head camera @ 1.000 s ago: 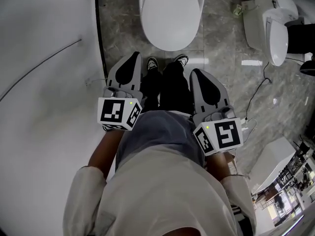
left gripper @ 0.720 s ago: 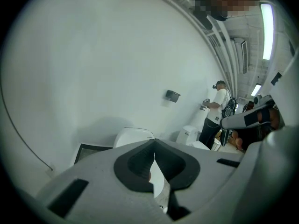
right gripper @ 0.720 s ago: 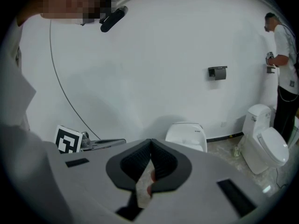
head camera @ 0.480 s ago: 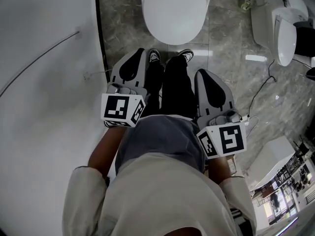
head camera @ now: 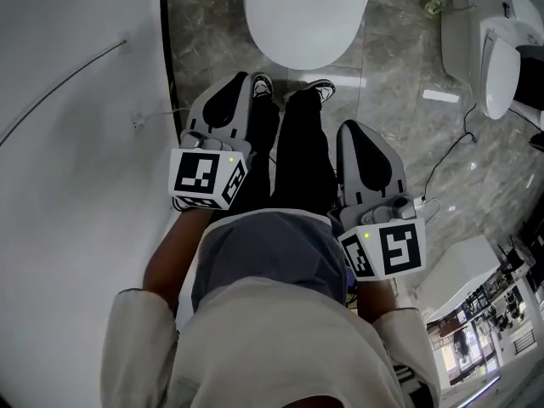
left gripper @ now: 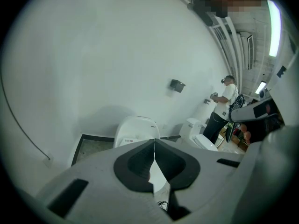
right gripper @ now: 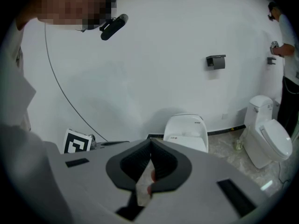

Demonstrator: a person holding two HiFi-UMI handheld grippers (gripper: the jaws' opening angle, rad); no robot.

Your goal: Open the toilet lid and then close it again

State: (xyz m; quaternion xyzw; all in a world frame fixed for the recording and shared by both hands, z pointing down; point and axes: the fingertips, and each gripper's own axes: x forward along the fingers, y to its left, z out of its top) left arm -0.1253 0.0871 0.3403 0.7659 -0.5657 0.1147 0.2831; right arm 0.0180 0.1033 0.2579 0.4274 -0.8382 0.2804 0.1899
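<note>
lid position decides the coming reach: the white oval plastic toilet lid (head camera: 306, 19) lies shut on its bowl at the top of the head view, its long axis running straight away from the person, rounded front rim nearest the black-and-white shoes (head camera: 263, 83). it sits ahead of both tools and between them, well apart from either. the grey left gripper (head camera: 242, 79) is the nearer one, its tips just left of the front rim; the grey right gripper (head camera: 348, 127) hangs further back beside the black trouser leg (head camera: 297, 151). both point forward and down. each gripper's own view shows its dark pads meeting at the tip with nothing caught between them. judging from this, lifting would start at the front rim, not yet touched.

against a second ago, the lid has slid up the head view so its hinge end is cut off, both grippers have sunk lower, and the jaws are unchanged.
</note>
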